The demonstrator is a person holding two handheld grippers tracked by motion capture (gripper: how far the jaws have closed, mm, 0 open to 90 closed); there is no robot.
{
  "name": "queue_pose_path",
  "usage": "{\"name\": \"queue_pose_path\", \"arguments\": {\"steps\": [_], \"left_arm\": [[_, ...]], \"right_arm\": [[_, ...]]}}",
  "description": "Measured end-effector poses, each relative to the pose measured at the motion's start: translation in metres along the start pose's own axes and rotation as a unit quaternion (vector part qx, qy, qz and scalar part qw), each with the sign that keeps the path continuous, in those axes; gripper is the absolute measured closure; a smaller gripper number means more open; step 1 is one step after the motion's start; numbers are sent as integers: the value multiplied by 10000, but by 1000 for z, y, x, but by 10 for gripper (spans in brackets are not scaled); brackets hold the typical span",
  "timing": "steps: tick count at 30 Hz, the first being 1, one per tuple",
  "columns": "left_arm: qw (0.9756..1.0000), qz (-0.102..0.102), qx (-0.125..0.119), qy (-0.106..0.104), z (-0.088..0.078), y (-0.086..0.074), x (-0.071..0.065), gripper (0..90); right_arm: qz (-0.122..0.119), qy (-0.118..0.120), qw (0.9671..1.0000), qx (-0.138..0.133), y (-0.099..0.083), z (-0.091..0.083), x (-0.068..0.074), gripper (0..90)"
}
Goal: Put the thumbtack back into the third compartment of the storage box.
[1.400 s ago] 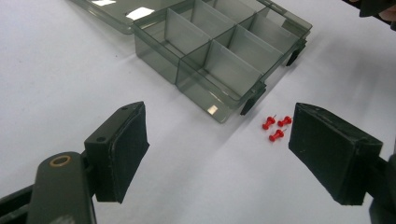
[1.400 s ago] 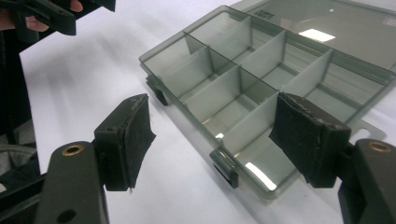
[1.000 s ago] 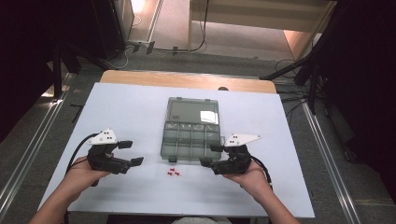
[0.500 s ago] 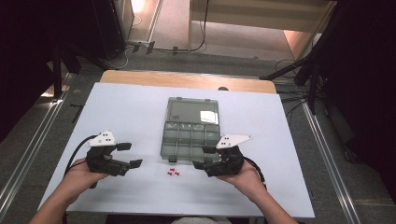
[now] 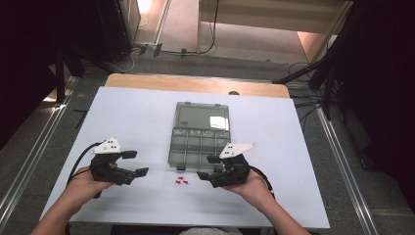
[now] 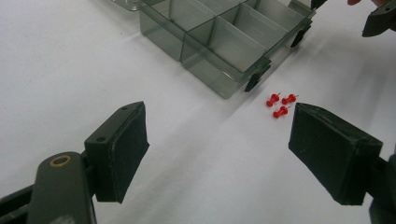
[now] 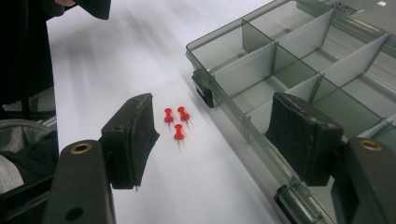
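Note:
Three red push pins (image 5: pixel 182 181) lie close together on the white table, just in front of an open grey clear compartment box (image 5: pixel 199 134). My left gripper (image 5: pixel 136 163) rests to the left of the pins and stands open, with nothing between its pads; in its own view (image 6: pixel 218 135) the pins (image 6: pixel 280 103) lie ahead, near the right jaw. My right gripper (image 5: pixel 206 167) sits just right of the pins at the box's front edge. It is open, its jaws have just closed a little, and nothing is held; the pins (image 7: pixel 176 122) lie ahead by its left jaw.
The box's compartments (image 6: pixel 224 42) look empty, and its lid lies flat behind them. Its front wall (image 7: pixel 233 119) with dark latches runs close beside my right gripper. A wooden strip (image 5: pixel 195 84) borders the table's far edge, with floor and cables beyond.
My right gripper has slid left along the box's front edge, closer to the pins. The left gripper has stayed where it was.

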State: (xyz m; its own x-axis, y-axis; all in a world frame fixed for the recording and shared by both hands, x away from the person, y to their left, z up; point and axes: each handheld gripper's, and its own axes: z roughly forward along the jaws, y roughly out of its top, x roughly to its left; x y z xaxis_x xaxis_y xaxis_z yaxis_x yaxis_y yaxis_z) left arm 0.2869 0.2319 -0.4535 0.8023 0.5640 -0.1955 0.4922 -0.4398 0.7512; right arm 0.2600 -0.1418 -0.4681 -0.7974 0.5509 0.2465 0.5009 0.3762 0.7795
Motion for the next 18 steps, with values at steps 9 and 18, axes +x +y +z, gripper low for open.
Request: {"name": "queue_pose_path", "arguments": {"steps": [9,18], "left_arm": [[10000,-20,10,16,0,0,1,192],[10000,-9,-1,22,-1,0,0,192]], "right_arm": [[-123,87,9999,10,1,8,7,347],[-279,160,9994,113,1,19,16,374]]}}
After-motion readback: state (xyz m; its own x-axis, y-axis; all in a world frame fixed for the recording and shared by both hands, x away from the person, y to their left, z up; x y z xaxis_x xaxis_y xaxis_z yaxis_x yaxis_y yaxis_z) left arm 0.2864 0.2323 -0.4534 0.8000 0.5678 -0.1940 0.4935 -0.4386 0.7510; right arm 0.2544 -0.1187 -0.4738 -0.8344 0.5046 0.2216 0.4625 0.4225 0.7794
